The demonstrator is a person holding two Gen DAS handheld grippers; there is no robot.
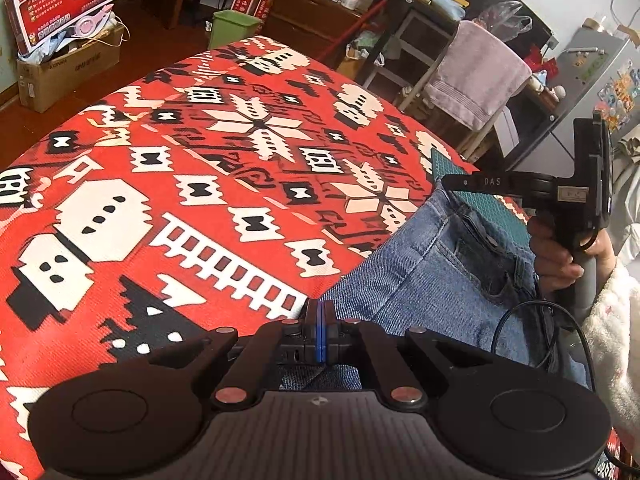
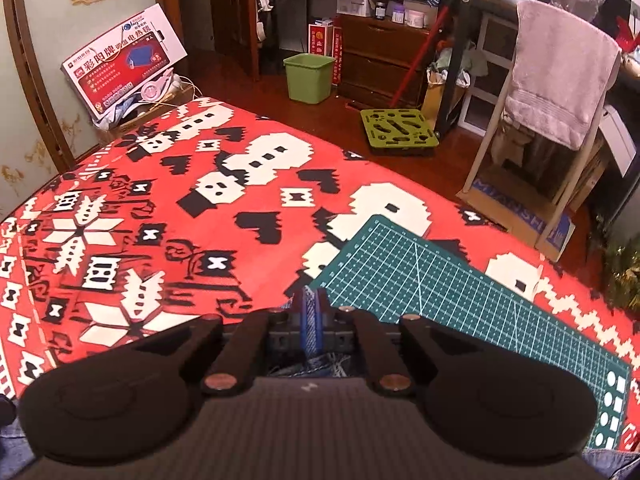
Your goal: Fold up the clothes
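Observation:
A pair of blue jeans (image 1: 432, 272) lies on the red patterned cloth (image 1: 200, 184), spread to the right in the left wrist view. My left gripper (image 1: 319, 322) is shut at the jeans' left edge, denim pinched between its blue pads. The right gripper (image 1: 452, 182), held by a hand (image 1: 556, 256), sits at the far waistband end, over a green cutting mat (image 1: 480, 196). From its own camera, my right gripper (image 2: 310, 312) is shut on a strip of denim (image 2: 308, 320), with frayed denim below it.
The green cutting mat (image 2: 460, 300) lies on the cloth's right side. Beyond the cloth's far edge are a green bin (image 2: 308, 76), a wooden cabinet (image 2: 380, 68), a rack with a pink towel (image 2: 560, 76), a red-and-white box (image 2: 120, 60) and a green tray (image 2: 396, 128).

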